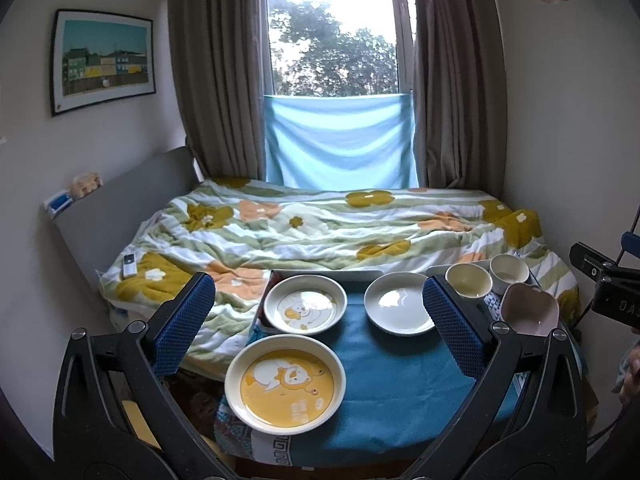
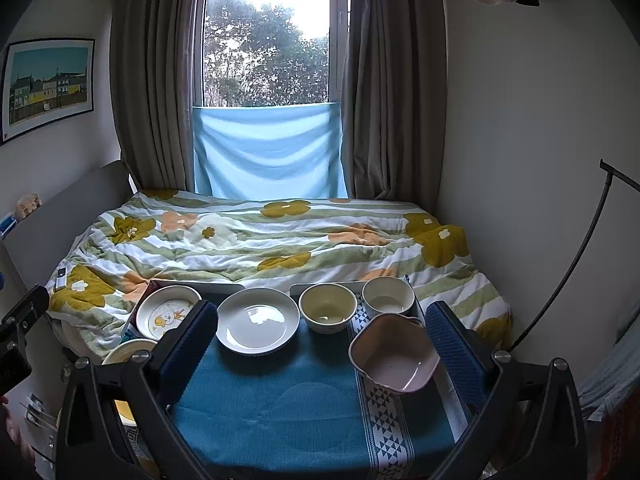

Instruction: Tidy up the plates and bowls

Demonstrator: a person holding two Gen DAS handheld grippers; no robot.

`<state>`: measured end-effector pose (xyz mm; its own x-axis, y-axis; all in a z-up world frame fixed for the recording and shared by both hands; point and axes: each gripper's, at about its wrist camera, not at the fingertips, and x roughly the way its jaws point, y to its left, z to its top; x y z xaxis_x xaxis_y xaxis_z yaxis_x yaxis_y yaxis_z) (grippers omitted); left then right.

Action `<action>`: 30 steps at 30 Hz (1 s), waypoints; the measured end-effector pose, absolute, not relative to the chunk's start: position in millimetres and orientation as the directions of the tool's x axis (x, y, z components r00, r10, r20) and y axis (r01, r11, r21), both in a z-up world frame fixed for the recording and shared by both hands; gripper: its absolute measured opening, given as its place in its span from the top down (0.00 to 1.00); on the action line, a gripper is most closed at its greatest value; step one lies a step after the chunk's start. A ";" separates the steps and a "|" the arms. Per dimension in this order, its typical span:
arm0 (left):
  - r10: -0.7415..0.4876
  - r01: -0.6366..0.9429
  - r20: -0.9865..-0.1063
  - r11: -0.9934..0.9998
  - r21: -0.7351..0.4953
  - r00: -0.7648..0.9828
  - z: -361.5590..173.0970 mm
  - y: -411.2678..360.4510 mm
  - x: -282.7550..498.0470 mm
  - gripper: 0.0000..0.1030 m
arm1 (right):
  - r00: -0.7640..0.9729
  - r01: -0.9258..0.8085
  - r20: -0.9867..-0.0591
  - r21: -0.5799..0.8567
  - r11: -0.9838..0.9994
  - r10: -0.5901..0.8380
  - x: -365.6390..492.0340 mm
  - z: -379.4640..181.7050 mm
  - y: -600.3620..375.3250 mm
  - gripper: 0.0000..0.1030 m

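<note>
On a small table with a blue cloth (image 1: pixel 392 380) lie a yellow bear plate (image 1: pixel 285 385), a white duck plate (image 1: pixel 306 304) and a plain white plate (image 1: pixel 400 309). At the right stand two cream bowls (image 1: pixel 469 281) (image 1: pixel 509 270) and a pink bowl (image 1: pixel 530 310). My left gripper (image 1: pixel 318 328) is open and empty, hovering above the plates. In the right wrist view the white plate (image 2: pixel 258 320), both cream bowls (image 2: pixel 328 307) (image 2: pixel 388 295), the pink bowl (image 2: pixel 394 358) and the duck plate (image 2: pixel 166 316) show. My right gripper (image 2: pixel 322 346) is open and empty above the cloth (image 2: pixel 280 412).
A bed with a flowered quilt (image 1: pixel 320 232) runs behind the table, with a remote (image 1: pixel 129 265) on its left side. Curtains and a window are behind. The right gripper's body (image 1: pixel 608 288) shows at the right edge of the left wrist view.
</note>
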<state>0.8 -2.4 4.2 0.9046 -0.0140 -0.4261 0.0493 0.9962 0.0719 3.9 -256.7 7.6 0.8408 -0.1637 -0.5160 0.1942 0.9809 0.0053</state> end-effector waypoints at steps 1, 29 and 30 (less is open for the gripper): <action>-0.014 0.048 -0.426 0.996 0.070 0.905 4.1 -1.9 0.8 0.00 | 0.841 0.194 -0.516 0.004 0.981 -0.164 3.9 7.6 -256.9 0.00; -0.007 0.048 -0.439 0.996 0.081 0.898 1.0 -6.1 6.0 0.00 | 0.840 0.197 -0.515 -0.003 0.980 -0.171 -0.5 6.1 -254.8 0.00; -0.008 0.048 -0.440 0.996 0.081 0.898 1.2 -6.2 5.8 0.00 | 0.840 0.198 -0.515 -0.002 0.980 -0.170 -0.4 6.0 -255.0 0.00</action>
<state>5.8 -6.2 1.2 0.8982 -0.0075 -0.4395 0.0479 0.9956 0.0808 -0.4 -255.0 6.0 0.8398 -0.1703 -0.5154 0.1976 0.9803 -0.0020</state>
